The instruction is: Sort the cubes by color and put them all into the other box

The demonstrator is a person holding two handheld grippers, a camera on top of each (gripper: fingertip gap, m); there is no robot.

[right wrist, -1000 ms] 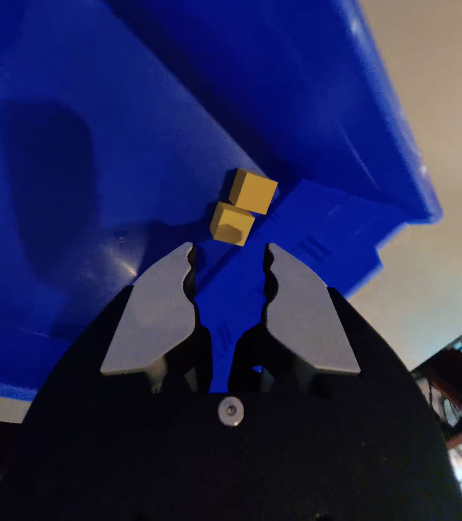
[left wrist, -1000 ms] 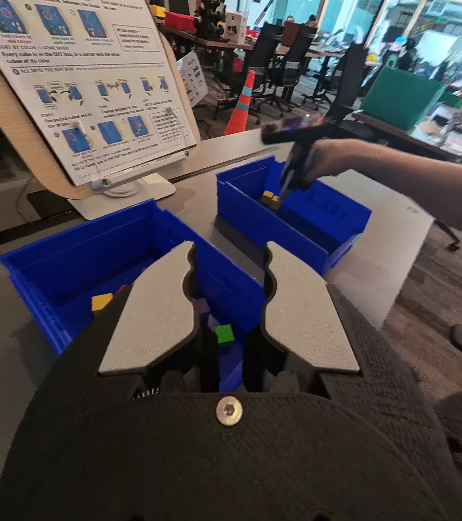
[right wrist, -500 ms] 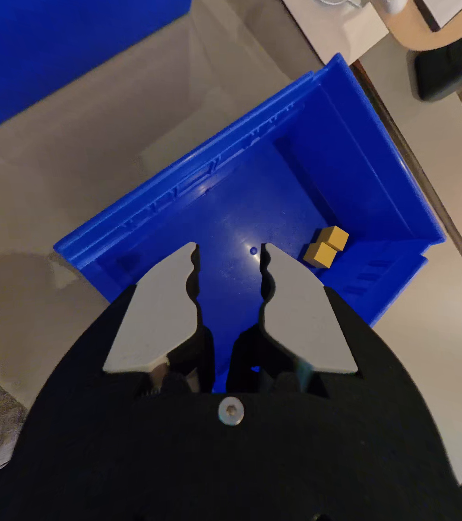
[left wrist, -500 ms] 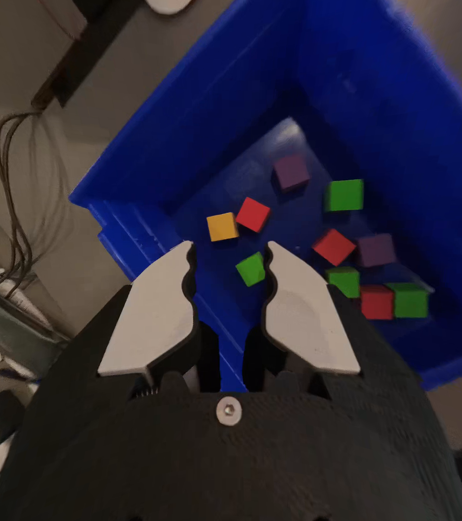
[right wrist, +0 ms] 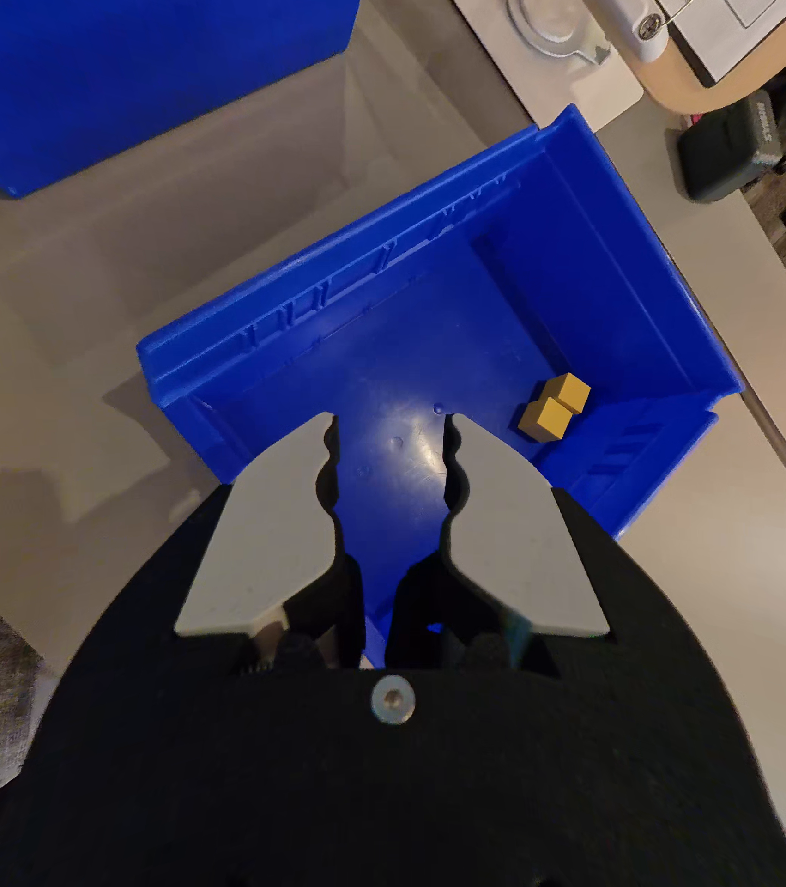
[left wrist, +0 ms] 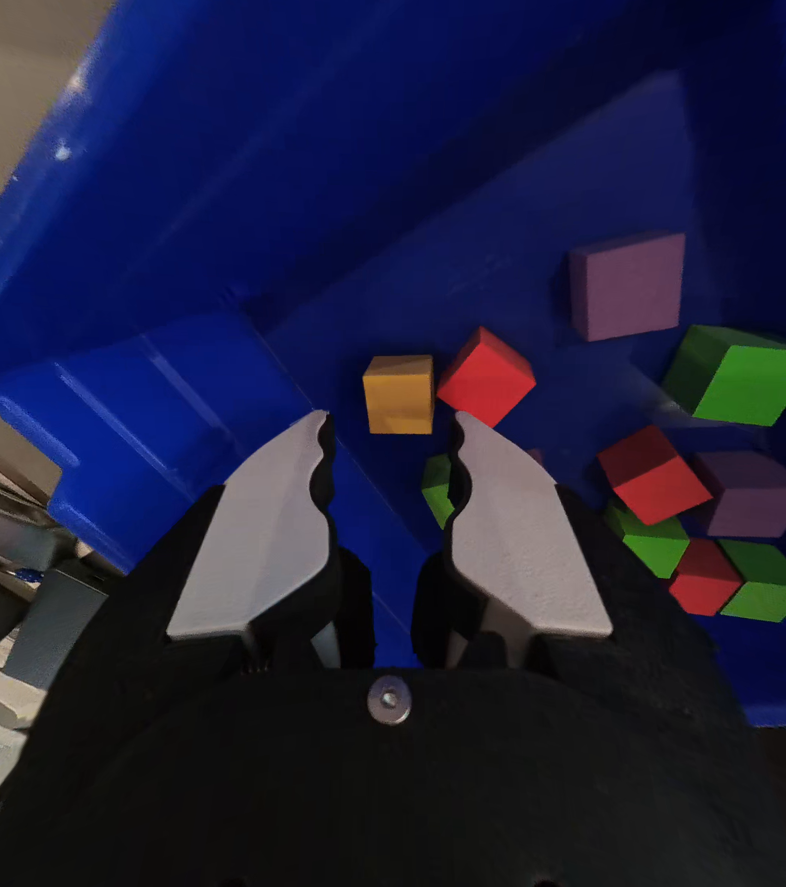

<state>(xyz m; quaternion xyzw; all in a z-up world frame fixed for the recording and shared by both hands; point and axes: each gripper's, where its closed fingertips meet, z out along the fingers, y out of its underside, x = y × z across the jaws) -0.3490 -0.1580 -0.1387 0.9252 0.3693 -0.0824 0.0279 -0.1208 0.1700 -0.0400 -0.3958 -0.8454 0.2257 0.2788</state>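
left wrist close inside bin (left wrist: 237, 192); right wrist overhead

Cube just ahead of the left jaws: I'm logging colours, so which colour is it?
Yellow cube, lying beside a red cube; clearest in the left wrist view.

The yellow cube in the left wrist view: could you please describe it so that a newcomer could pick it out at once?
Look inside the blue bin that holds the loose coloured cubes. Just beyond the open left gripper, near the bin's corner, sits the yellow cube, with a red cube close on its right. It is the only yellow one there; the rest are red, green or purple.
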